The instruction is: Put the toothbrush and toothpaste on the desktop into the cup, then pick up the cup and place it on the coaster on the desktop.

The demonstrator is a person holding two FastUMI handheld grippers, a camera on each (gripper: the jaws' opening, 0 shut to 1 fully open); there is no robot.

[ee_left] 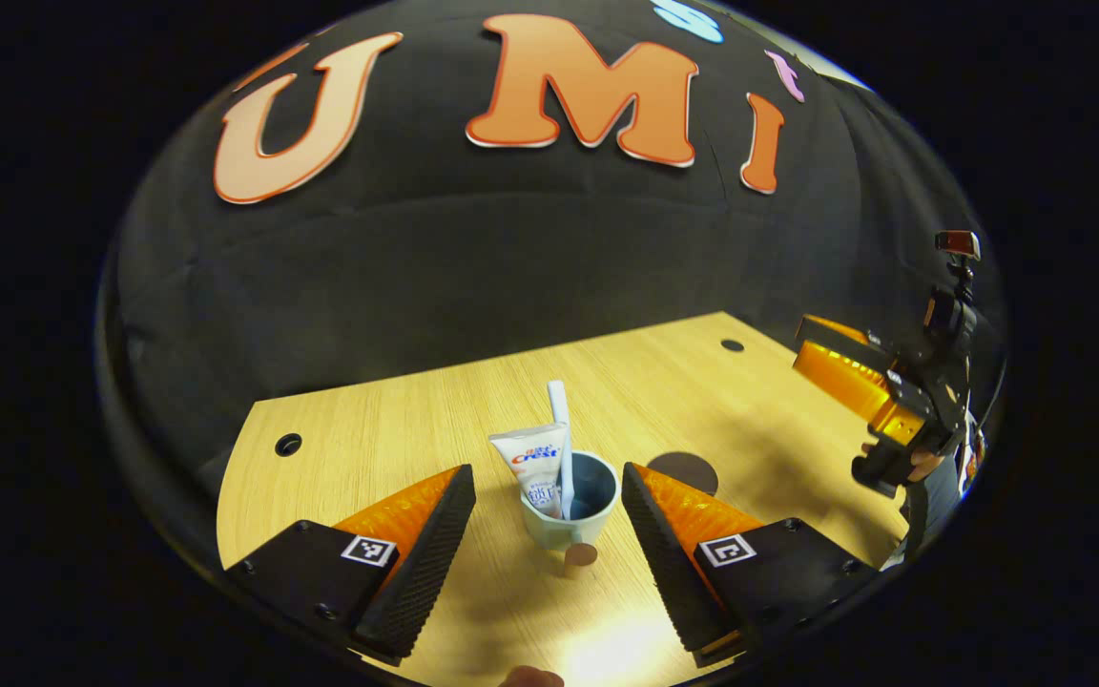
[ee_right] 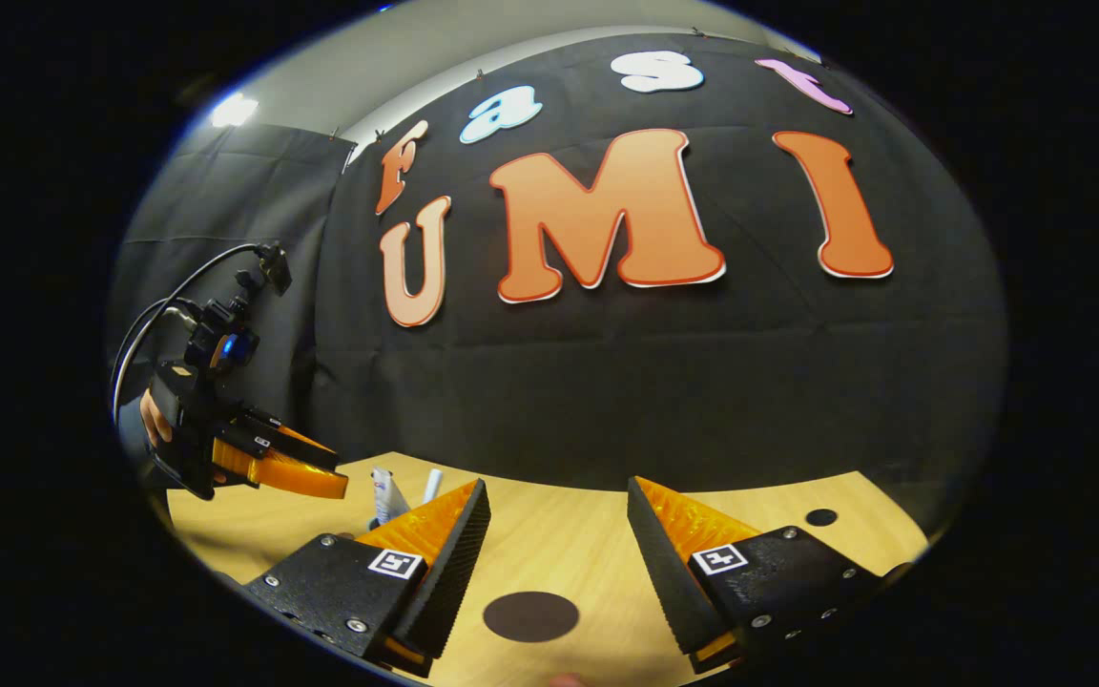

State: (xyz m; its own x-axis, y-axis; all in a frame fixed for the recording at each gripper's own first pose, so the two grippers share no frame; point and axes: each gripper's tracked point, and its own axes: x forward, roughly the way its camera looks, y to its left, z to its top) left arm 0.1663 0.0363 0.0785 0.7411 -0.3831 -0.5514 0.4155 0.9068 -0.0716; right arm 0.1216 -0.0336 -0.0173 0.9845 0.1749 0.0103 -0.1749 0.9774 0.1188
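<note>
A blue-grey cup (ee_left: 570, 510) stands on the wooden desktop (ee_left: 397, 429) with a white toothpaste tube (ee_left: 535, 463) and a white toothbrush (ee_left: 561, 420) upright in it. My left gripper (ee_left: 549, 534) is open, its fingers on either side of the cup and apart from it. A dark round coaster (ee_left: 683, 469) lies just right of the cup. In the right gripper view the coaster (ee_right: 530, 615) lies between the fingers of my open right gripper (ee_right: 557, 563). The toothpaste (ee_right: 385, 496) and toothbrush tip (ee_right: 432, 484) peek out behind its left finger.
The desktop has round cable holes at its far left (ee_left: 288, 444) and far right (ee_left: 732, 344). The right gripper (ee_left: 879, 391), held by a hand, hovers over the table's right side. The left gripper (ee_right: 244, 448) hangs at the left in the right gripper view.
</note>
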